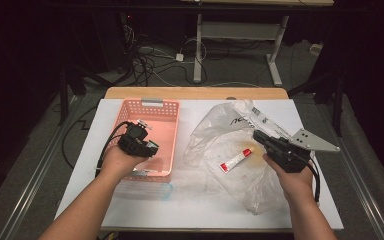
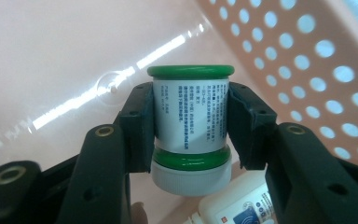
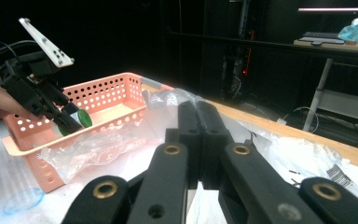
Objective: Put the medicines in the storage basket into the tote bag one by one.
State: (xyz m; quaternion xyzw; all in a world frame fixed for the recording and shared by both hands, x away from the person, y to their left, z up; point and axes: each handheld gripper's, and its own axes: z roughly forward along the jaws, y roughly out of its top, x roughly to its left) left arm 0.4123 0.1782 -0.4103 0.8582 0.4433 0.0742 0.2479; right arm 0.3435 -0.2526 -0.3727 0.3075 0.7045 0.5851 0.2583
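A small white jar (image 2: 191, 135) with green bands and a white cap sits between the jaws of my left gripper (image 2: 190, 109), which is shut on it. That gripper (image 1: 152, 147) hangs over the pink perforated basket (image 1: 145, 107), above its smooth floor, with the holed wall (image 2: 307, 60) behind. From the right gripper view, the jar (image 3: 77, 120) shows just above the basket's rim (image 3: 107, 93). My right gripper (image 1: 256, 134) hovers over a crumpled clear plastic bag (image 1: 220, 127), its jaws pressed together with nothing in them (image 3: 198, 109). A white and red tube (image 1: 236, 160) lies on the bag.
A white packet (image 2: 233, 205) lies in the basket below the jar. A clear, blue-rimmed thing (image 1: 145, 190) rests on the white table top (image 1: 205, 205) in front of the basket. The wooden table edge (image 1: 195, 93) runs along the back, with cables and desk legs on the floor beyond.
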